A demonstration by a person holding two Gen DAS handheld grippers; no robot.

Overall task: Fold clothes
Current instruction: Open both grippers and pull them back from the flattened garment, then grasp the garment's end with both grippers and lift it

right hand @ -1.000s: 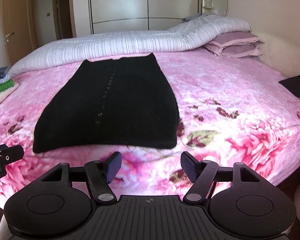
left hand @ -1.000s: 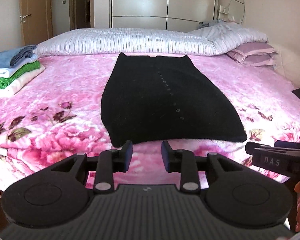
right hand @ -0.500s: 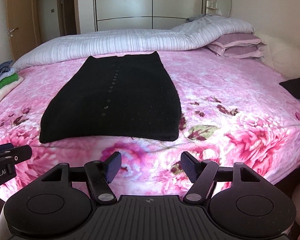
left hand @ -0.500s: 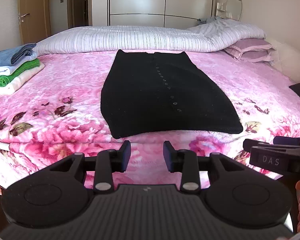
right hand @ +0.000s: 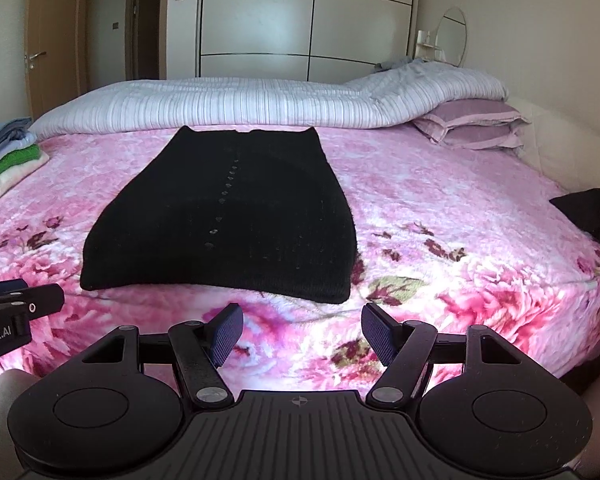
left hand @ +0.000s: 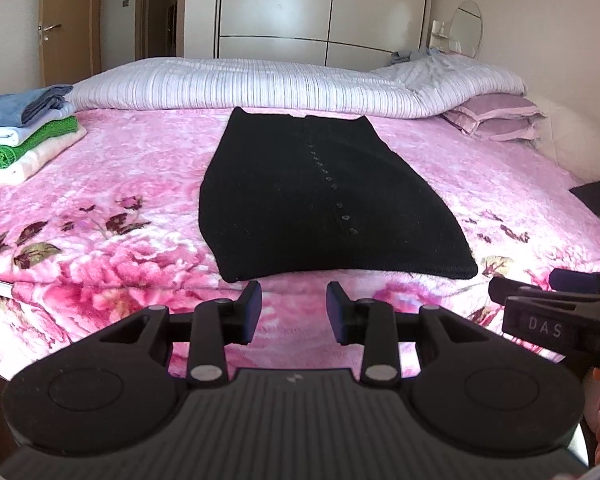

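At nine o'clock in the left wrist view we are seeing a stack of folded clothes (left hand: 24,132) sitting on the pink floral bedspread (left hand: 112,200). At the centre, toward twelve o'clock, the black knit garment (left hand: 320,200) is lying flat with its side edges apparently already folded in, a line of buttons running down it. Our left tool (left hand: 294,306) is hovering just short of the near hem, gap narrow, holding nothing. Our right tool (right hand: 300,334) is hovering wide apart and empty off the hem's right corner. We judge that we are lining up for the lengthwise fold: next, each tool needs to reach a near corner, pinch the hem and carry it toward twelve o'clock.
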